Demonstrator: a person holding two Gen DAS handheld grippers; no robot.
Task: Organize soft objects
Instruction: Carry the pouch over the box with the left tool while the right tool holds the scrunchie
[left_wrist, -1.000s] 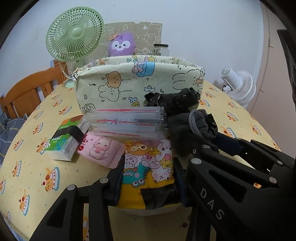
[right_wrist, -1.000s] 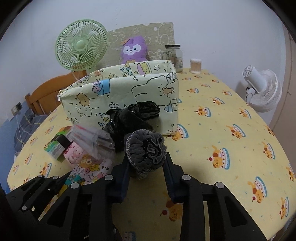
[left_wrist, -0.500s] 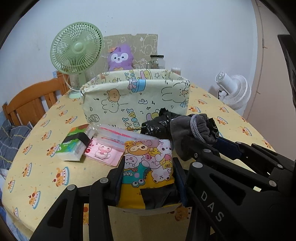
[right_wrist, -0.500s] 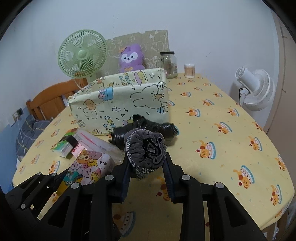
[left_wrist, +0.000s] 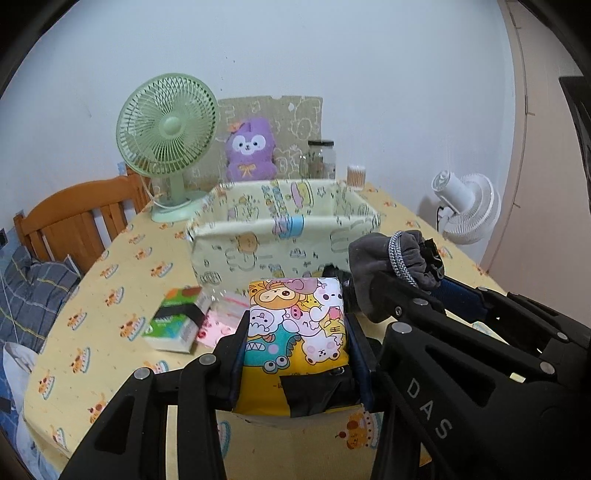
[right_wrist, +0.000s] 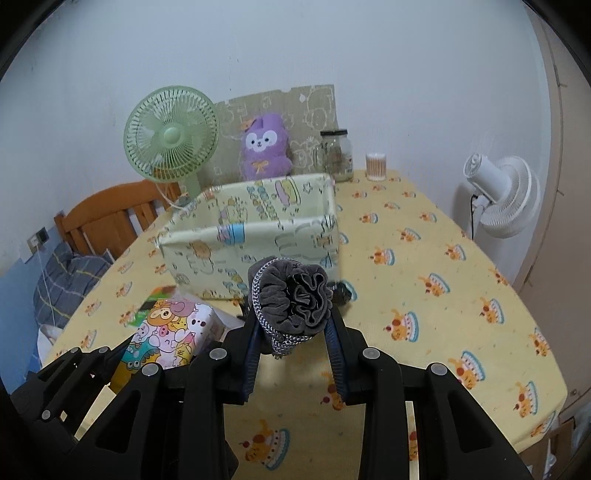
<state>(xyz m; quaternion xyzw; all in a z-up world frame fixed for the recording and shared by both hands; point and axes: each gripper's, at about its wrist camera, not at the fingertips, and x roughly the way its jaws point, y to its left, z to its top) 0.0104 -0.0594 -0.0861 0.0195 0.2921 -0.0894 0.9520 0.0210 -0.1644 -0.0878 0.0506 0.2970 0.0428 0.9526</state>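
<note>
Holding a tissue pack (left_wrist: 295, 325) in your left tongs (left_wrist: 295, 354) and rolled socks (right_wrist: 293, 301) in your right tongs (right_wrist: 293, 354), you carry both clear of the tabletop (right_wrist: 424, 258), likely for the box (right_wrist: 258, 236).

Pale bluish wall (left_wrist: 332, 55); wooden chair (left_wrist: 74, 218) at left; white fan (right_wrist: 506, 199) at right; cake-print yellow tablecloth (right_wrist: 443, 266).

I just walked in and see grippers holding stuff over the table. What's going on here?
A person is tidying soft things with two handheld grippers. The left gripper is clamped on a cartoon-print tissue pack, and the right gripper on a rolled grey sock bundle. Both are held above the table, in front of the open fabric bin. A green tissue pack and a pink packet lie on the table.
</note>
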